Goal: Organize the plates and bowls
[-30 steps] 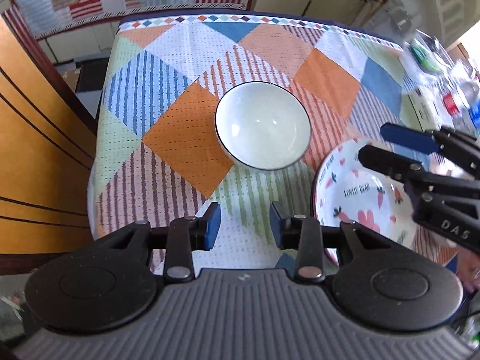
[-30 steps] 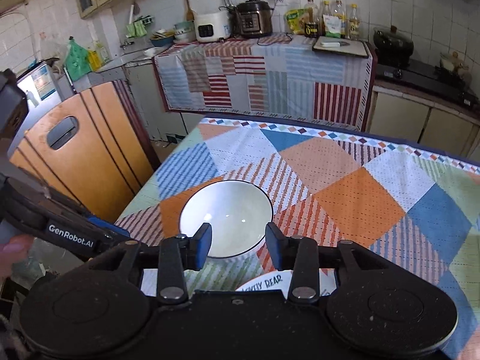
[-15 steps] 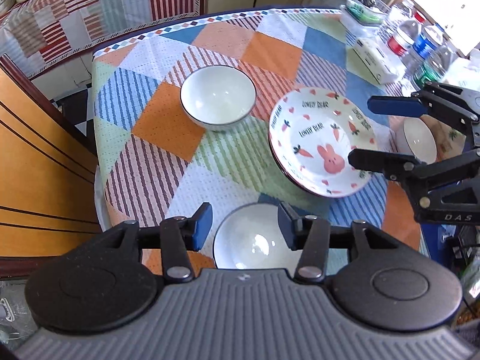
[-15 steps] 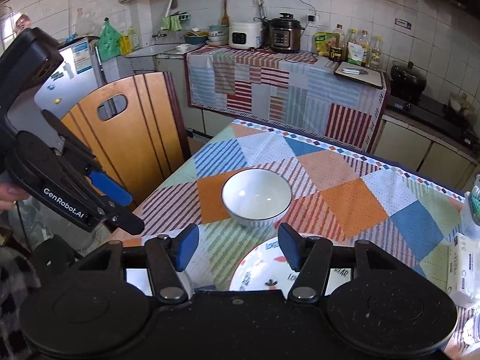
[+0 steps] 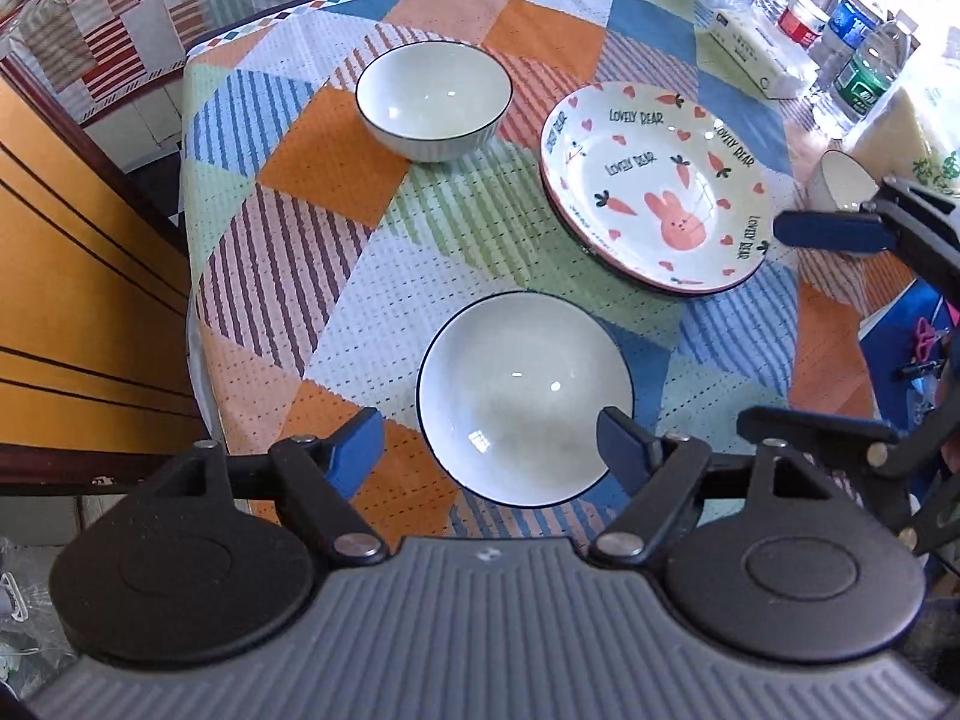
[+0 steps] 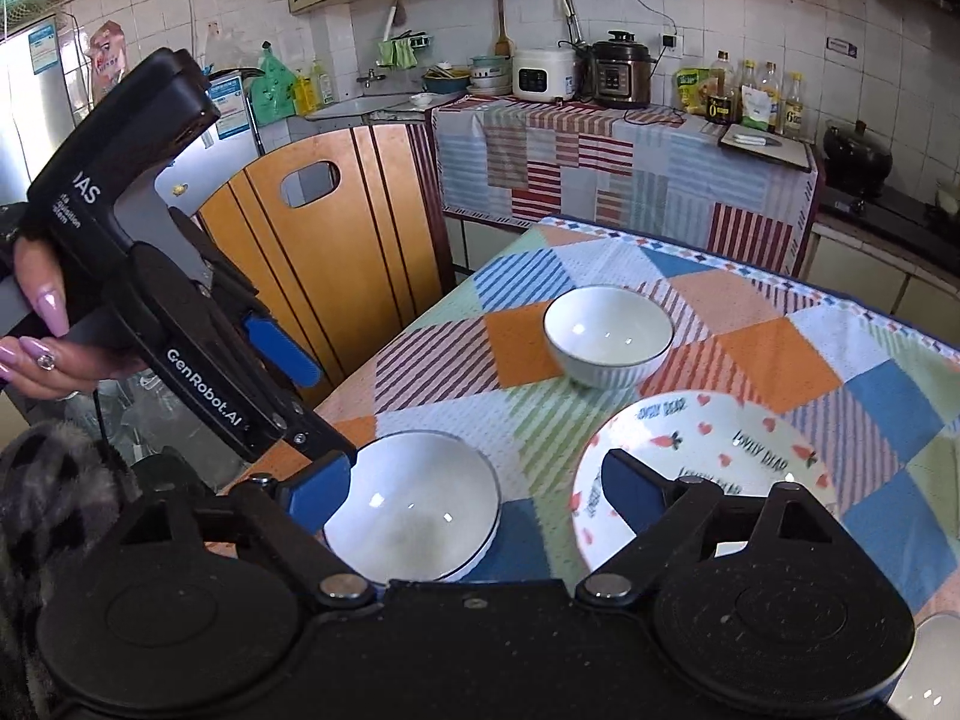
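Two white bowls with dark rims stand on the patchwork tablecloth: a near bowl (image 5: pixel 525 399) and a far bowl (image 5: pixel 433 99). A rabbit-and-carrot plate (image 5: pixel 654 183) lies to their right, on top of another plate. A small white bowl (image 5: pixel 840 180) sits at the right edge. My left gripper (image 5: pixel 489 444) is open and empty, above the near bowl's near side. My right gripper (image 6: pixel 474 492) is open and empty, held above the near bowl (image 6: pixel 414 504) and the plate (image 6: pixel 702 468). The far bowl (image 6: pixel 609 336) stands beyond. The left gripper's fingers (image 6: pixel 282 348) show in the right wrist view.
Water bottles (image 5: pixel 864 66) and a tissue pack (image 5: pixel 756 54) stand at the table's far right. A wooden chair back (image 6: pixel 336 246) stands against the table's left side. A counter with cookers (image 6: pixel 618 78) is behind.
Both grippers have pulled back and up from the far bowl, and both have opened wider. The near bowl and the plate have come into view.
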### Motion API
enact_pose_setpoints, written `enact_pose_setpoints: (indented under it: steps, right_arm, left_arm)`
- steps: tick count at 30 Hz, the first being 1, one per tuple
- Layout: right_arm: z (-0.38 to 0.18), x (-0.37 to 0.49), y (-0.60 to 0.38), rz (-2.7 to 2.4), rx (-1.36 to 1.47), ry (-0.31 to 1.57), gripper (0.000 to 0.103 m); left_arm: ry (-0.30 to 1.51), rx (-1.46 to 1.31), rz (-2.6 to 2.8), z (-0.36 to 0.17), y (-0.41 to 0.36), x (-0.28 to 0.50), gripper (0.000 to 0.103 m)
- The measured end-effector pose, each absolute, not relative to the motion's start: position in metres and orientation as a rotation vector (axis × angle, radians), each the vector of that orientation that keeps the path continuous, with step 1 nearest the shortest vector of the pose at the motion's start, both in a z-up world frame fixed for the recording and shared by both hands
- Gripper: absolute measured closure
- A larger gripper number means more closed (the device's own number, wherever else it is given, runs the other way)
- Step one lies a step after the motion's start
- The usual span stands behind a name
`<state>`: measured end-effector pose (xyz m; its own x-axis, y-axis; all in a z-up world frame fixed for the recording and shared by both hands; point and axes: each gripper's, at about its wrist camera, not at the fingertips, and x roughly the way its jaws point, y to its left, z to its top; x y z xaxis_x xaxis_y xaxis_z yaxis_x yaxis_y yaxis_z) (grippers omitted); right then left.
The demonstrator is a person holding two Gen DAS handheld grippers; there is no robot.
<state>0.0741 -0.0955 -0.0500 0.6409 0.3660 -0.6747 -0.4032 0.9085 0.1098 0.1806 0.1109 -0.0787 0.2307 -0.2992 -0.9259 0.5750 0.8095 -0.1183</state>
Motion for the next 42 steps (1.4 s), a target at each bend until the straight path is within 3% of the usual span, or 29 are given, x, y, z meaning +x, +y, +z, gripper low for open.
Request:
enact_pose_setpoints:
  steps: [4, 14, 27, 30, 31, 32, 33, 35, 42]
  right_arm:
    - [-0.077, 0.069, -0.089, 0.438, -0.054, 0.788, 0.006]
    - [-0.142, 0.059, -0.06, 0.53, -0.265, 0.86, 0.006]
    - [-0.166, 0.067, -0.039, 0.547, -0.271, 0.851, 0.006]
    - [-0.168, 0.076, -0.034, 0.539, -0.276, 0.826, 0.006]
    - [-0.169, 0.079, -0.033, 0.53, -0.274, 0.822, 0.006]
    - [-0.17, 0.081, -0.032, 0.521, -0.268, 0.82, 0.006]
    - [-0.17, 0.084, -0.032, 0.51, -0.258, 0.817, 0.006]
    - [-0.17, 0.088, -0.03, 0.501, -0.241, 0.825, 0.005]
    - [-0.176, 0.089, -0.03, 0.5, -0.242, 0.79, 0.004]
  left_arm:
    - [1.184, 0.275, -0.587, -0.093, 0.115, 0.176, 0.013]
    - [1.213, 0.288, -0.574, -0.128, 0.119, 0.176, 0.013]
    - [1.244, 0.199, -0.585, -0.155, 0.12, 0.181, 0.017]
    - [1.235, 0.153, -0.589, -0.159, 0.121, 0.183, 0.034]
    - [1.241, 0.145, -0.594, -0.161, 0.122, 0.183, 0.051]
    - [1.256, 0.137, -0.601, -0.163, 0.121, 0.184, 0.061]
    - [1.262, 0.14, -0.598, -0.165, 0.121, 0.184, 0.063]
    - [1.24, 0.181, -0.572, -0.168, 0.118, 0.181, 0.077]
    - [1.26, 0.108, -0.53, -0.174, 0.125, 0.186, 0.085]
